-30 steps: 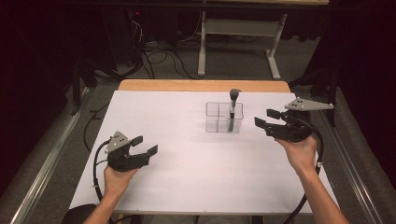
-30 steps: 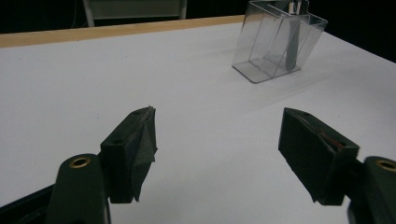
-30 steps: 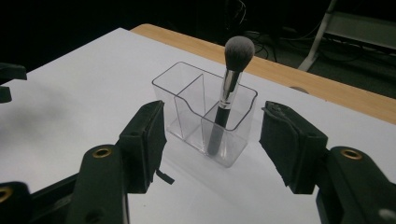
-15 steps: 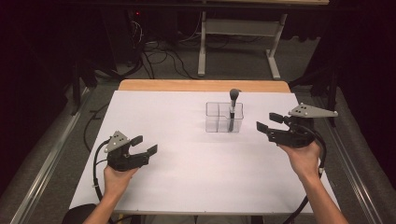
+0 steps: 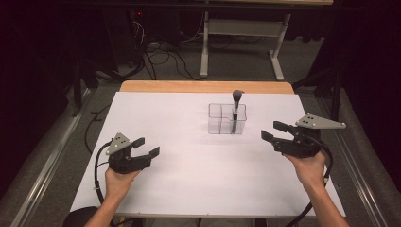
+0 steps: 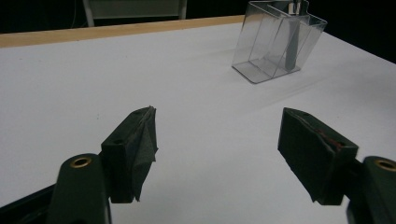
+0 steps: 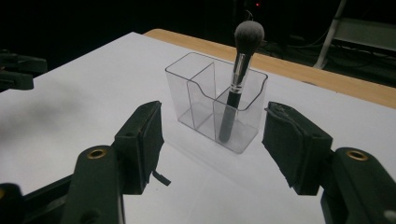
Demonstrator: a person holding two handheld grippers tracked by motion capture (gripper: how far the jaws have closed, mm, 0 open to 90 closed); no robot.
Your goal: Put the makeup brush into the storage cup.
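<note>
The table (image 5: 189,142) has a matt white top, smooth and paper-like, with a strip of bare light wood along its far edge. On it stands an organizer (image 7: 212,100) of clear, glossy hard plastic; its walls and inner dividers catch light at the edges. The makeup brush (image 7: 238,70) in it has a soft, fuzzy grey head, a shiny metal ferrule and a glossy black handle. The left gripper (image 6: 217,149) and the right gripper (image 7: 212,144) are matt black plastic with small brass-coloured inserts; their jaw faces carry dull, rough black padding, frayed at some edges. A matt grey plate tops each gripper in the high view.
</note>
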